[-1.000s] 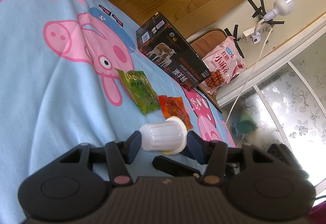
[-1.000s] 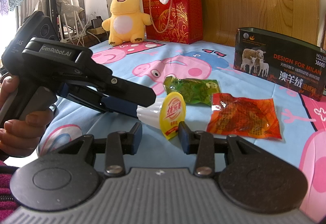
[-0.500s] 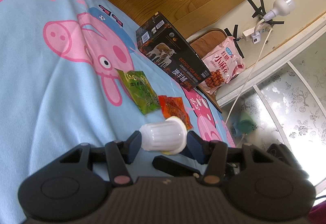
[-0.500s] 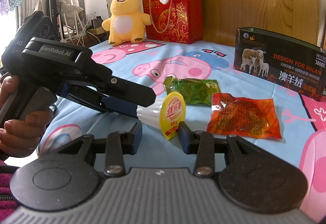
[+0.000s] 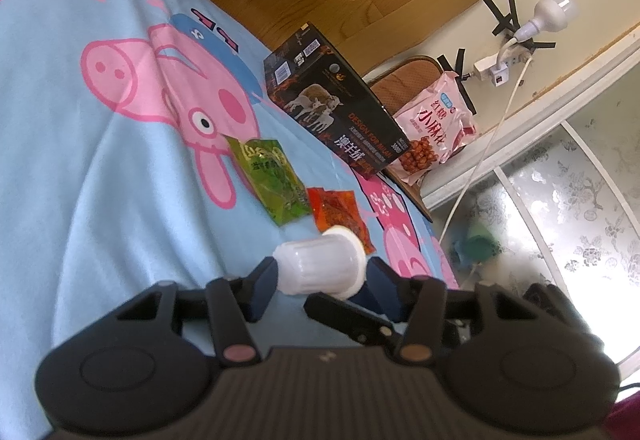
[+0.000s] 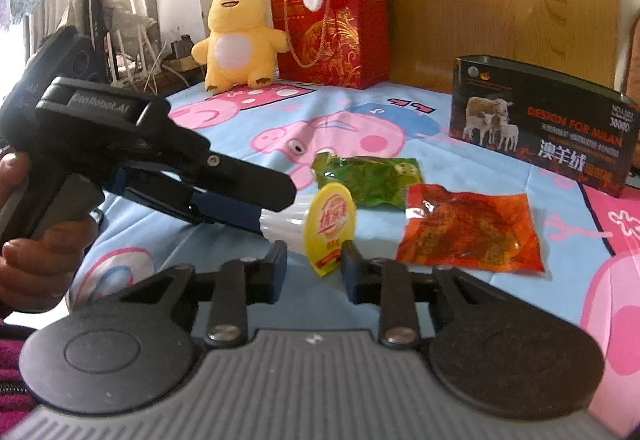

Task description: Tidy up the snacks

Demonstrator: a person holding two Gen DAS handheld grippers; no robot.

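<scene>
A white jelly cup [image 5: 318, 262] with a yellow lid [image 6: 330, 228] lies sideways above the blue cartoon bedsheet [image 5: 100, 180]. My left gripper [image 5: 322, 274] is shut on its ribbed body. In the right wrist view the lid end sticks out between the fingers of my right gripper [image 6: 314, 260]. Its jaws are closing: the right pad is at the lid's edge, while a gap remains on the left side. A green snack packet [image 6: 368, 180] and a red-orange snack packet [image 6: 468, 232] lie flat on the sheet just beyond.
A black box with sheep on it [image 6: 544, 144] stands at the far right by the wooden headboard. A pink snack bag [image 5: 436, 132] rests behind the box. A yellow plush toy [image 6: 236, 40] and a red gift bag [image 6: 332, 36] stand at the back. A hand [image 6: 36, 240] holds the left tool.
The right gripper's fingers have drawn closer together around the yellow lid. The left gripper and the cup have not moved.
</scene>
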